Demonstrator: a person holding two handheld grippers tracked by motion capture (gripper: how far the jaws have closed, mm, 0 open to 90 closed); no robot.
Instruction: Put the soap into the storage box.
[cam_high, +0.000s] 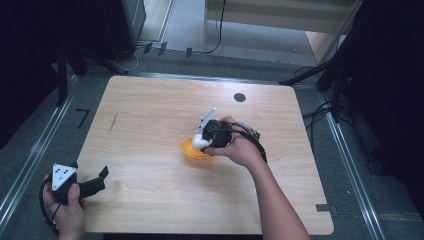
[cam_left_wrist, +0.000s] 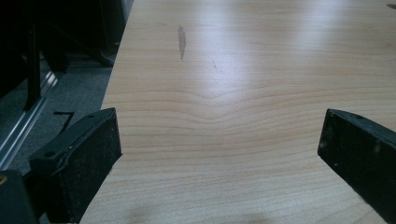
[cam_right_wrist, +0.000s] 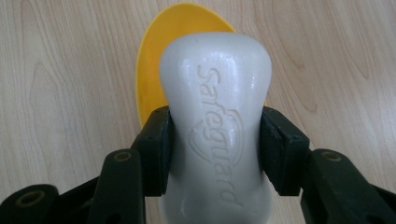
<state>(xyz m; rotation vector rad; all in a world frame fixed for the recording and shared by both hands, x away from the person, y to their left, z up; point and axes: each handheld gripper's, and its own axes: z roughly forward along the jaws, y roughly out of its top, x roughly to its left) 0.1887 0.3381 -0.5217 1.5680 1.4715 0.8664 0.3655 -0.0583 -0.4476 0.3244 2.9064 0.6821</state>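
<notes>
A white bar of soap (cam_right_wrist: 217, 135), embossed with the word "Safeguard", is clamped at its waist between the two black jaws of the right gripper (cam_right_wrist: 215, 149). Its near end is cut off by the bottom edge of the right gripper view. Directly beneath it a yellow soap dish (cam_right_wrist: 152, 79) is seen, most of which is hidden by the bar; whether the soap touches the dish cannot be told. In the high view the soap (cam_high: 199, 142) and the dish (cam_high: 192, 152) are found near the middle of the wooden table (cam_high: 150, 120), partly covered by the right gripper (cam_high: 206, 134) and the right hand (cam_high: 239, 147) that holds it. The left gripper (cam_high: 100, 179) is held at the table's near left corner, its jaws spread wide with nothing between them. A small dark round mark (cam_high: 240, 97) is seen near the far edge.
</notes>
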